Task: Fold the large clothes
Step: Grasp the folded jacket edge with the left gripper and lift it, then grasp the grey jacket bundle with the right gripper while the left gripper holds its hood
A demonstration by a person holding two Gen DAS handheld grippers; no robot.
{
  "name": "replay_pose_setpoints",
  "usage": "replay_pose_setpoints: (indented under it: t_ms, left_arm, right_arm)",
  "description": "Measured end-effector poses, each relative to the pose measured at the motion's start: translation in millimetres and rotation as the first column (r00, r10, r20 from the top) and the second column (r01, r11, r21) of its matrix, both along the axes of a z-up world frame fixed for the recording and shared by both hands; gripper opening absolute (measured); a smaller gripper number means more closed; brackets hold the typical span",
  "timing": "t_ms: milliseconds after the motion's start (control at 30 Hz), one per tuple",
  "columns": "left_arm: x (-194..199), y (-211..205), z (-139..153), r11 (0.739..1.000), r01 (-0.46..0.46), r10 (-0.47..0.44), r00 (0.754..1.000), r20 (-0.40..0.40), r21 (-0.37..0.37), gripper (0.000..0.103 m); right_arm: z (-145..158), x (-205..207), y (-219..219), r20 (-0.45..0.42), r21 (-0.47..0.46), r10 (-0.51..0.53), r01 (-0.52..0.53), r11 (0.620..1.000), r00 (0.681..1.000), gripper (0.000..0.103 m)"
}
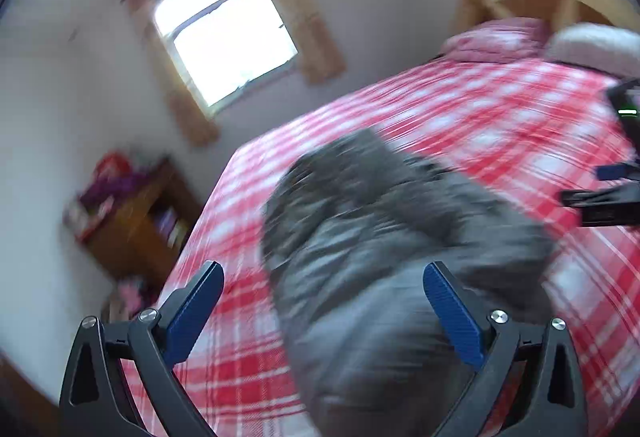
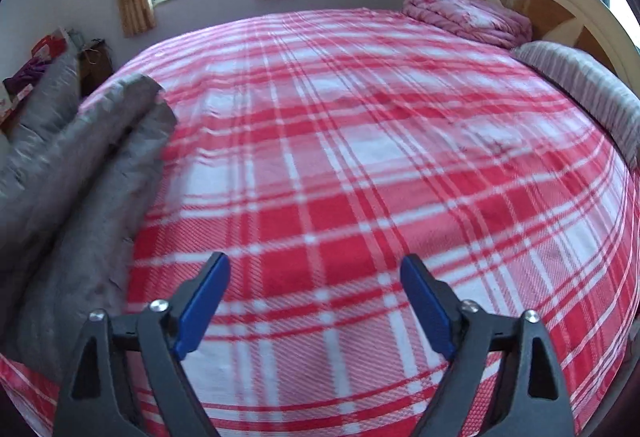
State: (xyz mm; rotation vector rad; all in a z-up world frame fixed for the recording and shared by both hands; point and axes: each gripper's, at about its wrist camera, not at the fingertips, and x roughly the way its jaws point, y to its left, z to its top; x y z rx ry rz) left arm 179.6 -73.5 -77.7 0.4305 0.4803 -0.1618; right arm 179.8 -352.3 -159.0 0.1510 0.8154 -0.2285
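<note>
in the left wrist view, a cabinet sits at the left edge, and the left gripper at the bottom hangs spread wide, grasping nothing, over grey trousers lying mid-frame on the checked bed sheet. in the right wrist view the trousers lie at the left, and the right gripper is released above bare sheet.

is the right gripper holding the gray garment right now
No, the right gripper is open with nothing between its fingers, and the gray garment lies apart to its left on the plaid bedspread.
</note>
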Motion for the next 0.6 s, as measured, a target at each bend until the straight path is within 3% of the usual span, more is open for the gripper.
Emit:
replay_pose_setpoints:
  t_ms: [133, 267, 367, 433, 600]
  left_arm:
    - [51, 51, 1, 0.967, -0.218, 0.214, 0.976, -0.046, -0.128, 0.100]
    - [98, 76, -13, 0.895, -0.413, 0.396, 0.909, -0.125, -0.170, 0.100]
    - [115, 79, -22, 0.871, -0.449, 0.421, 0.891, -0.172, -0.197, 0.100]
    - [123, 71, -29, 0.873, -0.447, 0.417, 0.891, -0.178, -0.195, 0.100]
    - [140, 51, -48, 0.888, -0.429, 0.400, 0.898, -0.184, -0.164, 0.100]
  right_arm:
    - [49, 18, 33, 0.075, -0.029, 0.072, -0.070, 0.997, 0.995, 0.079]
    - [104, 49, 86, 0.117, -0.085, 0.147, -0.138, 0.987, 0.982, 0.070]
    - [131, 73, 134, 0.111, -0.143, 0.204, -0.188, 0.972, 0.973, 0.070]
    - [137, 89, 164, 0.094, -0.174, 0.237, -0.218, 0.960, 0.967, 0.066]
    - [108, 126, 202, 0.021, -0.200, 0.254, -0.245, 0.949, 0.967, 0.047]
